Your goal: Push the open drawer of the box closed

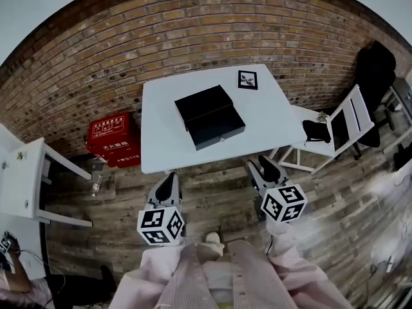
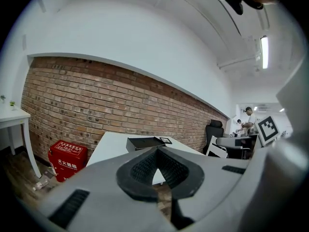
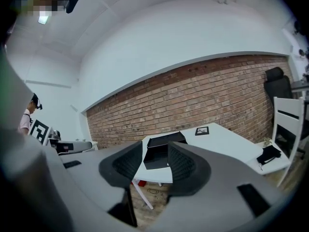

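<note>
Drawer (image 1: 217, 129) stands pulled out of the box (image 1: 205, 103) at mid-table (image 1: 161, 127), facing me; left gripper (image 1: 167, 187) and right gripper (image 1: 262, 170) hang short of the table's near edge. Left gripper view: jaws together, empty. Right gripper view: jaws apart, empty, framing the box, which I judge is for aiming the push.

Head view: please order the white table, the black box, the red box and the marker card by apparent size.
1. white table
2. black box and red box, too alike to rank
3. marker card
</note>
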`<state>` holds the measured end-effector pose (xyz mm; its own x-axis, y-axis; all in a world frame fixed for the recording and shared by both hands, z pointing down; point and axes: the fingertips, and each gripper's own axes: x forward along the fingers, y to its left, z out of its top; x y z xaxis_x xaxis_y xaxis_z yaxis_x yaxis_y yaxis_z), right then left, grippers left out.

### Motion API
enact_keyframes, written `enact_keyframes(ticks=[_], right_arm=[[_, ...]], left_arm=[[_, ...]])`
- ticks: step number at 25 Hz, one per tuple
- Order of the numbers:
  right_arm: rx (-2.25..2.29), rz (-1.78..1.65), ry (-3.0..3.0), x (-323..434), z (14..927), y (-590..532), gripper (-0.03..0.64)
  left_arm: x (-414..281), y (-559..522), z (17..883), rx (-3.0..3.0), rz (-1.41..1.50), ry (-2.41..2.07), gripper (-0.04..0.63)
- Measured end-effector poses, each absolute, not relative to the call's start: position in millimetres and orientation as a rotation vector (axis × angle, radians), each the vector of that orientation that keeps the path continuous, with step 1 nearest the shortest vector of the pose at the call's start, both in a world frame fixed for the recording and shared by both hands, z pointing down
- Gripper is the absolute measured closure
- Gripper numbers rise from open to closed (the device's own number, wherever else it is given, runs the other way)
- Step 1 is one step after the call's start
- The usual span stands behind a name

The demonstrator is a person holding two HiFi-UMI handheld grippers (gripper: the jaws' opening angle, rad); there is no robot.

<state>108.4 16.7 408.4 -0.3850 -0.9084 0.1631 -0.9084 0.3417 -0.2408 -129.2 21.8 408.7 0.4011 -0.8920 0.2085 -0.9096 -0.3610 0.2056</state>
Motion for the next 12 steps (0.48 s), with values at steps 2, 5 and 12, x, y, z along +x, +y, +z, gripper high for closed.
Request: enact_keyframes(ticks=[2, 5, 12], right_arm=[[1.745, 0.469, -2.558, 105.8, 412.6, 8.2, 0.468], [1.753, 0.472, -2.534, 102.3, 418.5, -1.9, 0.468], [1.759, 0.5, -2.501, 98.0, 431.9, -18.3, 0.468]], left_arm=[[-128.8, 11.3, 413.2, 2.38, 0.094, -1.551, 0.6], [-129.2, -1.5, 419.4, 2.382, 0.096, -1.522, 0.6], [-130.7, -16.2, 435.6, 2.369, 0.116, -1.473, 0.6]])
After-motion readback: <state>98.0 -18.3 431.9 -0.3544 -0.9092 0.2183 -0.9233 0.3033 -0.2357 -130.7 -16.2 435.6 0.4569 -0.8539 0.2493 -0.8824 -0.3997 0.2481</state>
